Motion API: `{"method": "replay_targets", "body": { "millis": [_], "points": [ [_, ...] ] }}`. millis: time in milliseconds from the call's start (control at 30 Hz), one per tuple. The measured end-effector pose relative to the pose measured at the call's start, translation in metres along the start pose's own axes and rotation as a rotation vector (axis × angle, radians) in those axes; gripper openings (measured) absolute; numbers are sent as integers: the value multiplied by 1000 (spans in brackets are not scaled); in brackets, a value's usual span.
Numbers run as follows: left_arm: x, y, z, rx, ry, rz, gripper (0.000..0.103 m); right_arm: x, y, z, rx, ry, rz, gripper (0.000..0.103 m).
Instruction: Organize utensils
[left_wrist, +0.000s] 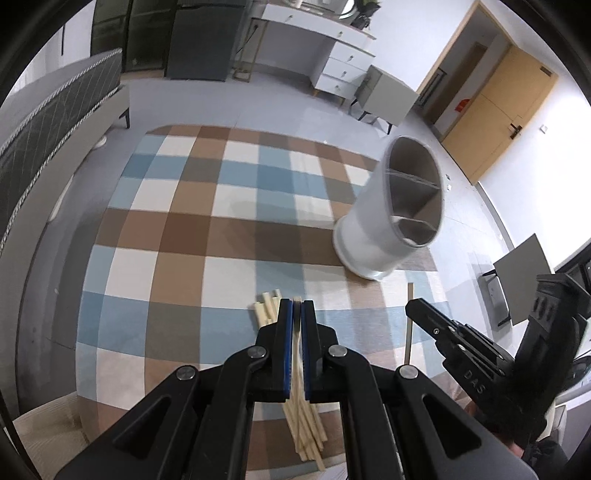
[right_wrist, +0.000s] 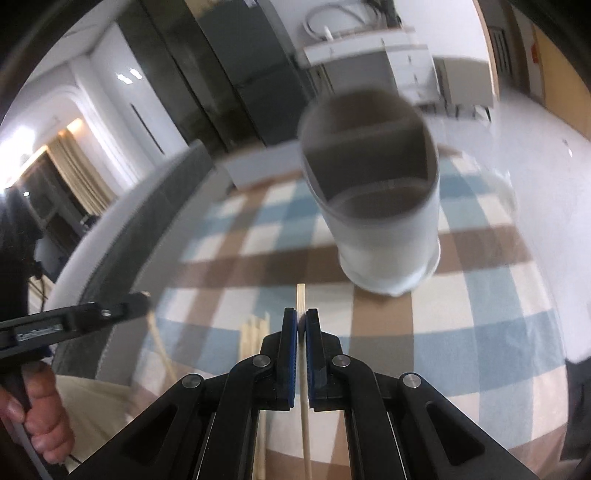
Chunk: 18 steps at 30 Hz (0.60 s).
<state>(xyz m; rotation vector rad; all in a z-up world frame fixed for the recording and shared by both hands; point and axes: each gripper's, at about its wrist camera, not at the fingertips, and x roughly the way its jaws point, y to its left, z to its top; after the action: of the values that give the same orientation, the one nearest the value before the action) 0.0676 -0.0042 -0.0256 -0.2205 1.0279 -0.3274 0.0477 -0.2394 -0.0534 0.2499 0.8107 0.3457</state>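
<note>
A single wooden chopstick is pinched between the closed pads of the right gripper, which tilts down toward the white divided holder standing just ahead on the checked tablecloth. The left gripper, angled steeply down, is clamped on what looks like one stick of the chopstick bundle lying under it, with the holder up to its right.

Readable text: the letters "DAS" in pale print on the black body of the right gripper, seen from the left wrist. A small label on the left gripper is illegible.
</note>
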Motion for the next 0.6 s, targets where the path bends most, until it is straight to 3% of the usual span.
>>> {"method": "replay_targets", "body": {
  "millis": [367, 600],
  "points": [
    [-41, -51, 27, 95, -65, -25, 0, -67, 14, 44, -45, -280, 80, 4],
    [-69, -78, 74, 121, -142, -96, 0, -101, 12, 98, -130, -496, 88, 4]
  ]
}}
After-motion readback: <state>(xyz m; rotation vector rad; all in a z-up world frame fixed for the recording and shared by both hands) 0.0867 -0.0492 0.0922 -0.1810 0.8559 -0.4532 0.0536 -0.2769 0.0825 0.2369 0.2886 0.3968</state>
